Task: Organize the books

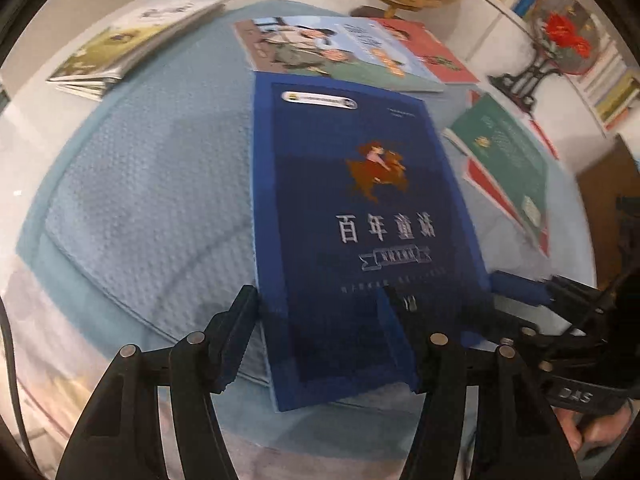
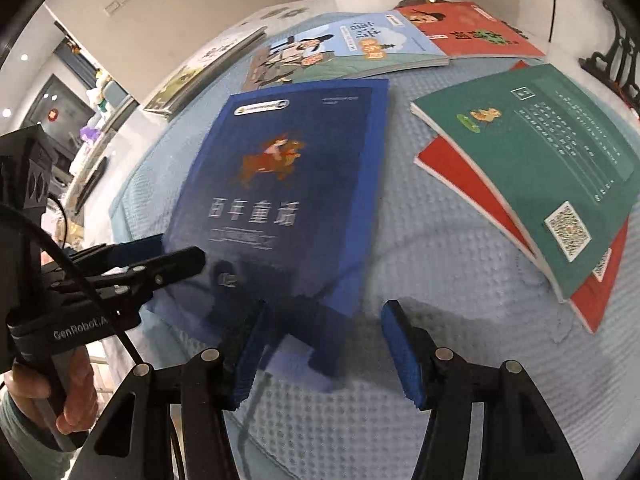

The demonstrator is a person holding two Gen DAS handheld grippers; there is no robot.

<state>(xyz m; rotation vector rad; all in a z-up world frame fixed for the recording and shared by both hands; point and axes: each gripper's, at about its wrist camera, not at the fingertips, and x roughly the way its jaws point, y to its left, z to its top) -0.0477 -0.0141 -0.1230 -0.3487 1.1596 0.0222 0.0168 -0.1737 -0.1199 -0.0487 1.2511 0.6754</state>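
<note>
We read 百年童话 in pale characters on the cover of the dark blue book (image 2: 280, 184); the smaller lines beneath the title are too blurred for us to make out; on the strap (image 2: 76, 330) around the handle of the left gripper (image 2: 176, 260) we read "GenRobot.A", with the rest hidden; the green book (image 2: 540, 168) bears a square QR code (image 2: 568, 230) and columns of print too small for us to read; the titles on the light blue book (image 2: 360, 44) and the red book (image 2: 480, 32) are not legible to us.
</note>
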